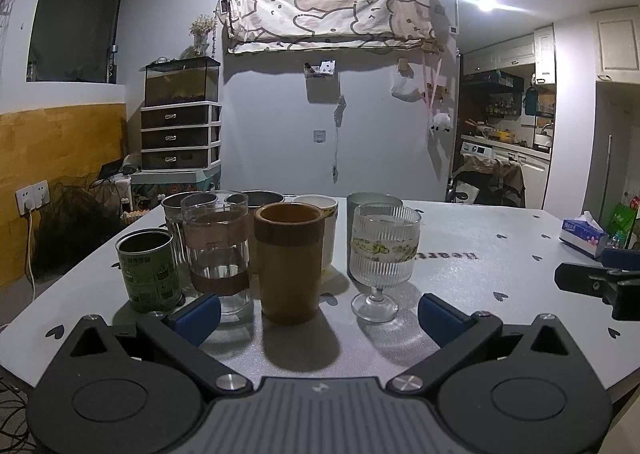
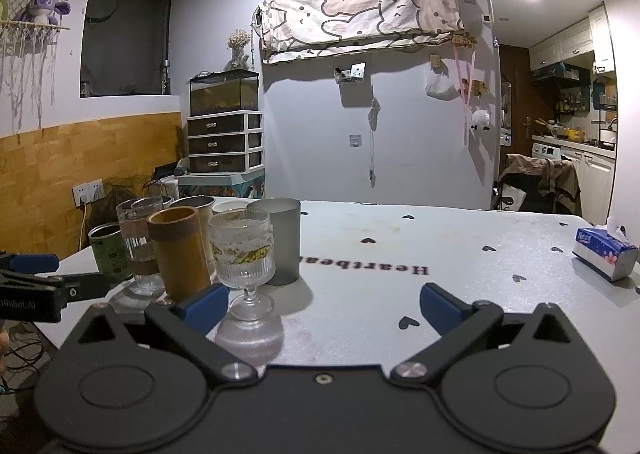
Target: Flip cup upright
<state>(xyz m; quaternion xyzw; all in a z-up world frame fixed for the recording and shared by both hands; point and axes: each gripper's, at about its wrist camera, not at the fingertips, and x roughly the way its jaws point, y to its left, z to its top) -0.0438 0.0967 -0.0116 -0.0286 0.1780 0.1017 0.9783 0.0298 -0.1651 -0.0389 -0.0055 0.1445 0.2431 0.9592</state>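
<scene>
A cluster of upright cups is seen at the far left of the white counter. In the left wrist view the left claw is spread wide with nothing between its blue pads, and the brown cup stands just beyond the gap, slightly left of its middle. The ribbed stemmed glass stands to the right of that cup, near the right pad. To the left, a clear glass with a brown band and a green tin are lined up, the tin being the leftmost. Behind them, a metal cup, a white cup and a grey cup are only partly seen.

In the right wrist view the right claw is likewise released and holds nothing; bare counter with heart marks lies beyond its gap, and the cluster sits off to the left. Here the grey cup is shown in full, frosted and upright, just behind the stemmed glass. The brown cup stands just beyond the left pad. A tissue box rests at the far right edge, well apart from the cups. The left claw is seen from the side at the left edge.

The brown cup's mouth faces up; its inside is dark and appears empty, though this cannot be told for certain. The banded glass and stemmed glass are seen through and hold no visible liquid.
</scene>
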